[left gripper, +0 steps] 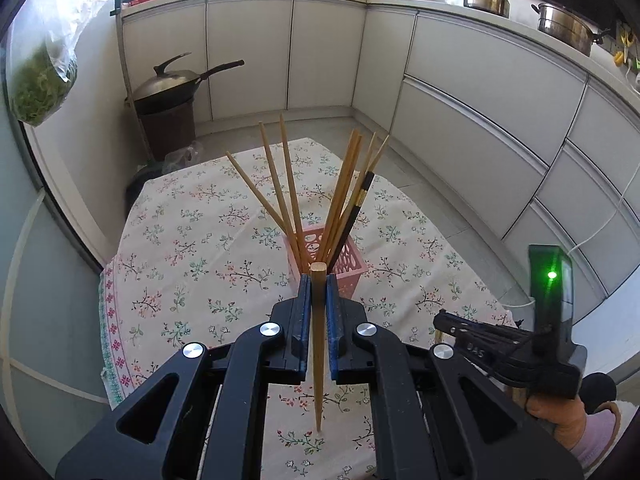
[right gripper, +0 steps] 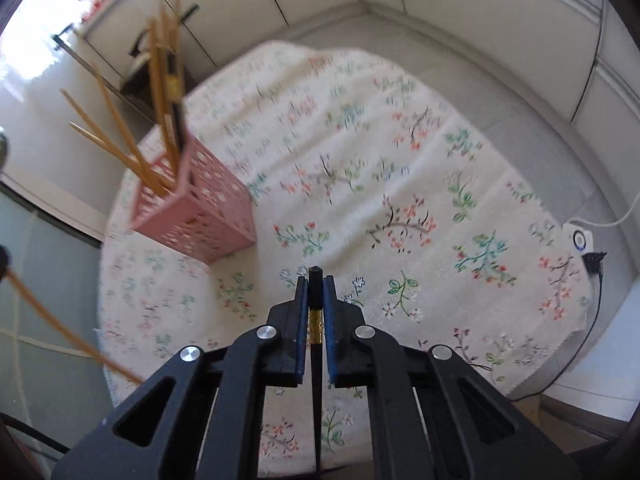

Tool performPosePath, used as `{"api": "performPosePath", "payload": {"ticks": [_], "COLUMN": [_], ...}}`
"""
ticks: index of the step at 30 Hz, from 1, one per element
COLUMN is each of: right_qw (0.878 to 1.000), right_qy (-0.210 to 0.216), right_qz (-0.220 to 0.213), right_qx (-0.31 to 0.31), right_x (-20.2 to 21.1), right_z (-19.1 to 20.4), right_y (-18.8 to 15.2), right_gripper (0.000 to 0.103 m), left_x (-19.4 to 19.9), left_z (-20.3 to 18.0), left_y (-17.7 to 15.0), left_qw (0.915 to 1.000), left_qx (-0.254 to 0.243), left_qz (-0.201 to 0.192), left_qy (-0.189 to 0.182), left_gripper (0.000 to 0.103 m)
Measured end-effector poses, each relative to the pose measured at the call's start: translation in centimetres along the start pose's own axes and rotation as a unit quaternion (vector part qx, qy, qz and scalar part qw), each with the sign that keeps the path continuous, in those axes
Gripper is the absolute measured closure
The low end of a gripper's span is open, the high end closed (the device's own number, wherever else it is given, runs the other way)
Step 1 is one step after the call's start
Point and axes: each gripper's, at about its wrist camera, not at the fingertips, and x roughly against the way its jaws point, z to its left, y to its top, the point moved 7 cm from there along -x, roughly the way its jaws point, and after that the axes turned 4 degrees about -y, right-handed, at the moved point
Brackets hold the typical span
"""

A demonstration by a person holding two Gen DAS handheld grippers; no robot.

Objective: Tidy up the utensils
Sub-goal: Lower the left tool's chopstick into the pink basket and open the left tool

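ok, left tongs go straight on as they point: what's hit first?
Likely the pink basket of chopsticks, directly ahead of the left tongs, which grip a wooden chopstick. Depth unclear.

White cabinets (left gripper: 320,52) wrapped the corner under a pale counter (left gripper: 400,2) crowded with steel pots (left gripper: 566,26). A lidded wok (left gripper: 168,84) sat on a brown bin (left gripper: 168,128). Grey floor (left gripper: 432,184) ran round the floral-clothed desk (left gripper: 192,272). Daylight glared from the left.
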Motion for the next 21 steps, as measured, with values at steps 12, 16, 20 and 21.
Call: {"api": "performPosePath", "payload": {"ticks": [12, 16, 20, 21], "right_qw": [0.993, 0.99, 0.985, 0.984], "right_qy": [0.056, 0.068, 0.083, 0.086], "right_qz": [-0.099, -0.122, -0.144, -0.15], "right_qx": [0.029, 0.034, 0.037, 0.038], "right_x": [10.4, 13.3, 15.9, 16.6], "right_z": [0.8, 1.8, 2.6, 2.8], "right_y": [2.2, 3.5, 5.2, 5.6], "right_gripper": [0.095, 0.095, 0.096, 0.096], "left_x": [3.1, 3.9, 5.2, 5.6], "left_z": [-0.6, -0.7, -0.7, -0.7], "left_y": [1.4, 2.2, 3.0, 3.4], "left_qw": [0.9987, 0.998, 0.9968, 0.9963], "left_qx": [0.001, 0.002, 0.008, 0.009], "left_qz": [-0.051, -0.064, -0.08, -0.085], "left_qy": [0.002, 0.004, 0.003, 0.003], "left_gripper": [0.096, 0.096, 0.096, 0.096]}}
